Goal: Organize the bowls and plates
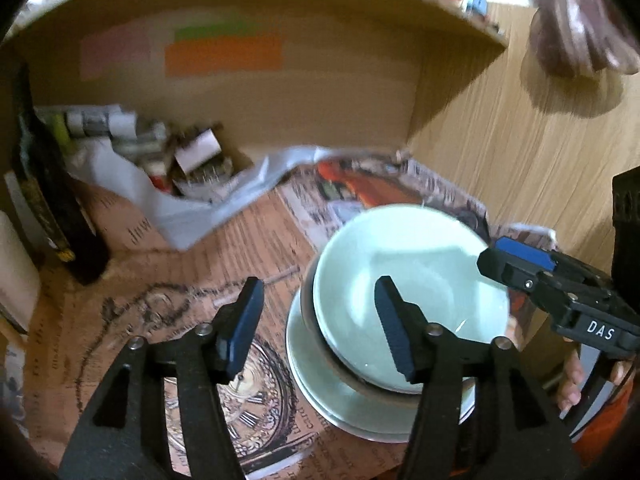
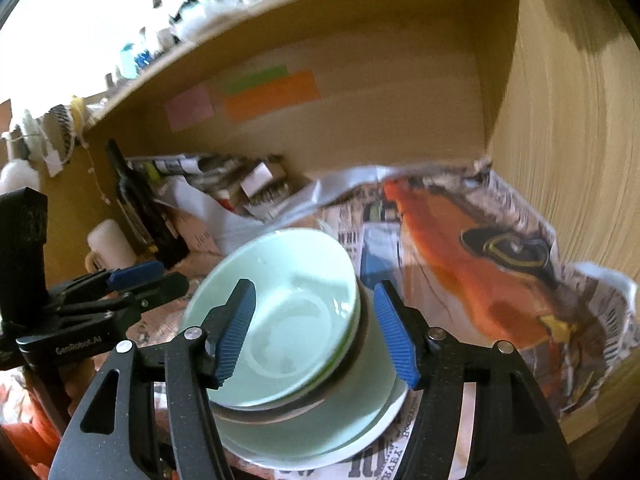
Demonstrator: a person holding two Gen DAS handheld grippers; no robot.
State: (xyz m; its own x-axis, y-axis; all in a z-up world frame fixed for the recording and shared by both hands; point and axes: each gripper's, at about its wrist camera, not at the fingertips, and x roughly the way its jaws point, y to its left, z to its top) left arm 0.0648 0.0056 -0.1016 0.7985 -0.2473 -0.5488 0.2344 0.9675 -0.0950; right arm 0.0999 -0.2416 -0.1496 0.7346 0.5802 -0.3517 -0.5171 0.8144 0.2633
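A stack of pale green bowls (image 1: 408, 292) sits on pale plates (image 1: 320, 384) on a newspaper-lined shelf. My left gripper (image 1: 316, 324) is open, its right finger over the bowl and its left finger off its left side. The right gripper (image 1: 516, 264) shows at the bowl's right rim. In the right wrist view the bowls (image 2: 280, 316) rest on the plates (image 2: 372, 436). My right gripper (image 2: 316, 332) is open, its fingers straddling the bowl's right wall without touching it. The left gripper (image 2: 136, 276) shows at the left.
The shelf is a wooden cubby with a back wall (image 1: 280, 92) and right side wall (image 2: 580, 160). A white plastic bag of clutter (image 1: 160, 184), a dark bottle (image 1: 52, 200) and a white mug (image 2: 108, 244) stand at the back left. Newspaper (image 2: 480, 256) covers the shelf floor.
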